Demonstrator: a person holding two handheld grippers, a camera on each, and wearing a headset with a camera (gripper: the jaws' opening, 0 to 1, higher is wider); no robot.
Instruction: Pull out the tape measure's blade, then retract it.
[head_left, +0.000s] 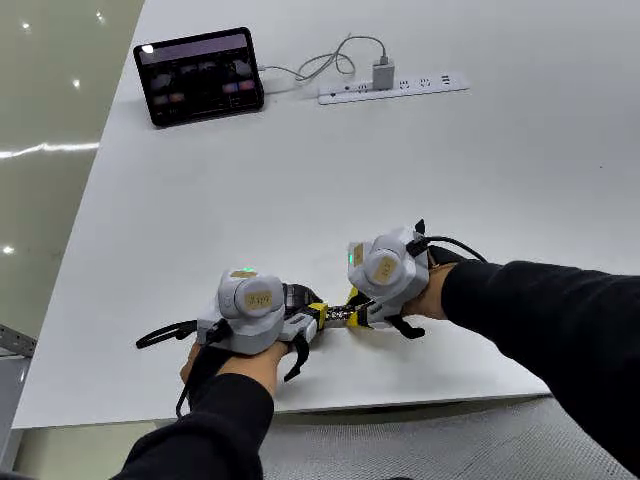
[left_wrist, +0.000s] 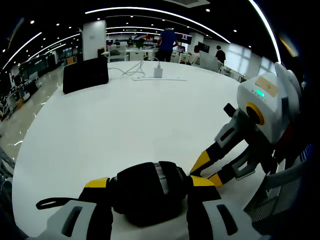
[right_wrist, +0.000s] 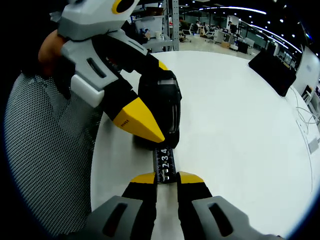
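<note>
Black plastic tape measure (right_wrist: 167, 102), smooth matt white table (head_left: 400, 150)

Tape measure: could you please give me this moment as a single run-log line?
left tongs: shut on tape measure case | right tongs: shut on blade | blade: short length out

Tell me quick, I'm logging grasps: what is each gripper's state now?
Left gripper: shut on the tape measure.
Right gripper: shut on the blade.
</note>
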